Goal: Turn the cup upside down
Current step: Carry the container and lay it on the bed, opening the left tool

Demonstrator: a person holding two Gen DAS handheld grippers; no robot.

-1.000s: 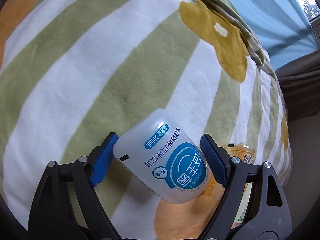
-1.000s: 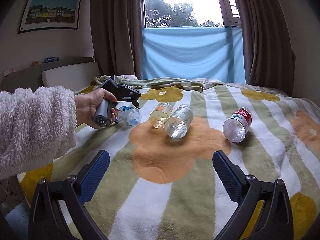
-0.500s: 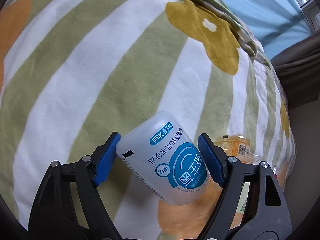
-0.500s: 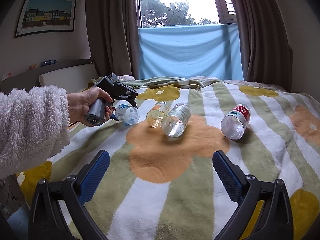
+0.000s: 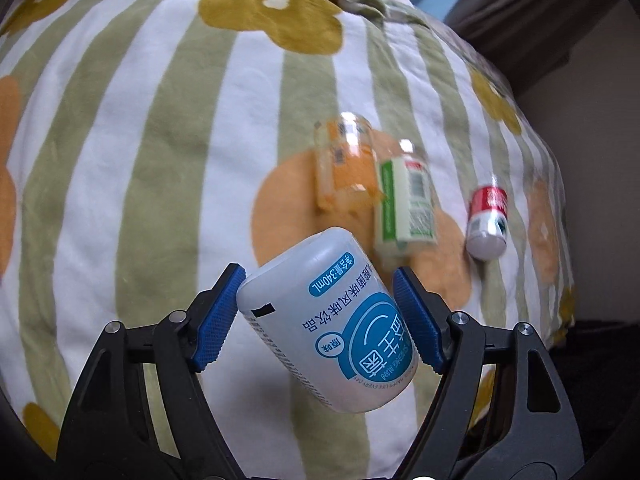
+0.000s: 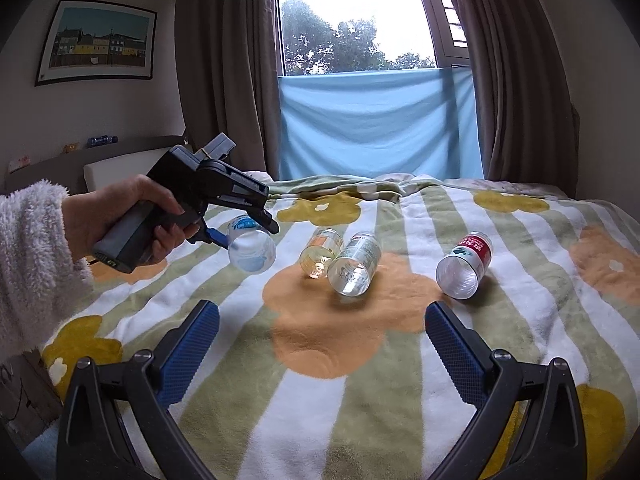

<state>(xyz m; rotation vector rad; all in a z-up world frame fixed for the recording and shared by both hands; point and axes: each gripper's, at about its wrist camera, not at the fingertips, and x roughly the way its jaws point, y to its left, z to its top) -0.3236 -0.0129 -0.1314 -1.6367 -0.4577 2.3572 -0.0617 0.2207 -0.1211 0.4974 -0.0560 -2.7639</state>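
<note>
My left gripper [image 5: 320, 316] is shut on a white plastic cup with a blue label [image 5: 332, 324], held tilted in the air above the striped blanket [image 5: 120, 160]. The right wrist view shows the same cup [image 6: 251, 246] in the left gripper [image 6: 240, 236], lifted off the bed with its open mouth facing the camera. My right gripper [image 6: 322, 344] is open and empty, low over the near part of the bed.
Three more cups lie on their sides on the orange flower patch: an orange-labelled one [image 6: 321, 252], a green-labelled one [image 6: 354, 270] and a red-labelled one [image 6: 464, 266]. A window with a blue cloth [image 6: 376, 120] and curtains stand behind the bed.
My left gripper has lifted the blue-label cup off the blanket and swung it up and toward the other cups. The right gripper has stayed still.
</note>
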